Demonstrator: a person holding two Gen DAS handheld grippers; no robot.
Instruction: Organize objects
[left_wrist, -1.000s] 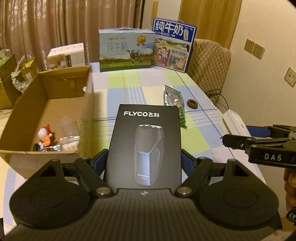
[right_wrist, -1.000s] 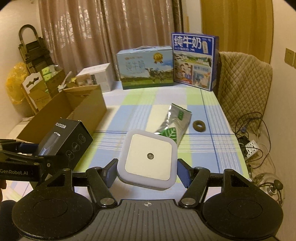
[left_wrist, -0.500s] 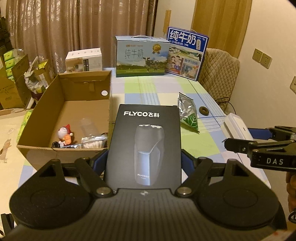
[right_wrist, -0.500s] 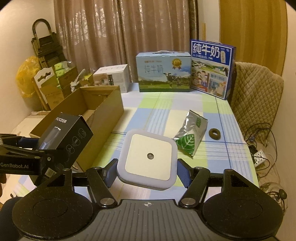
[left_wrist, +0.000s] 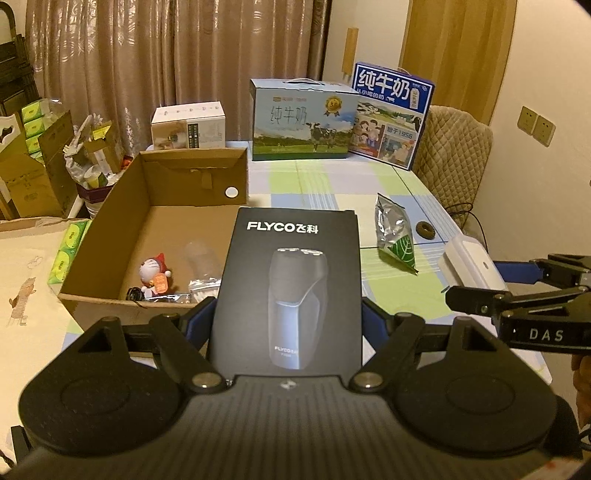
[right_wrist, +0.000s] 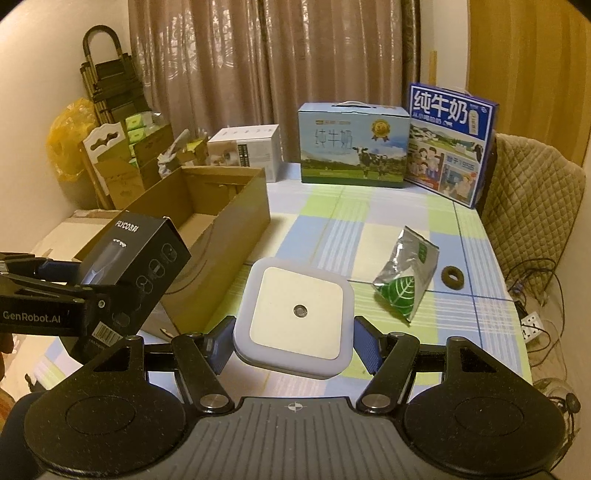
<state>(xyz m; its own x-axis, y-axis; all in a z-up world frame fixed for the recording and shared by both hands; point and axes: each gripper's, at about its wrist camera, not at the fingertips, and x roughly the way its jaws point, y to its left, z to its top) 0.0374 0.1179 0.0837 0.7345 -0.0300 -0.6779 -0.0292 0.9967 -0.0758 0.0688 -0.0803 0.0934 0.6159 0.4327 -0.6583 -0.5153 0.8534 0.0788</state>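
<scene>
Now, line by line:
Left hand-held gripper (left_wrist: 286, 317): I am clamping the black shaver box (left_wrist: 291, 284) between its blue pads, upright, logo at the top.
Right hand-held gripper (right_wrist: 293, 341): I am gripping the square white night light (right_wrist: 295, 314), face up, pads pressing on both sides.
Cardboard box (left_wrist: 110, 221): it is sitting open on the desk (left_wrist: 325, 184), ahead and left of my left hand-held gripper, holding a small cat figurine (left_wrist: 155, 271).
Foil pouch (right_wrist: 406, 277): it is lying ahead and right of my right hand-held gripper, just beside a dark ring (right_wrist: 453, 277).
</scene>
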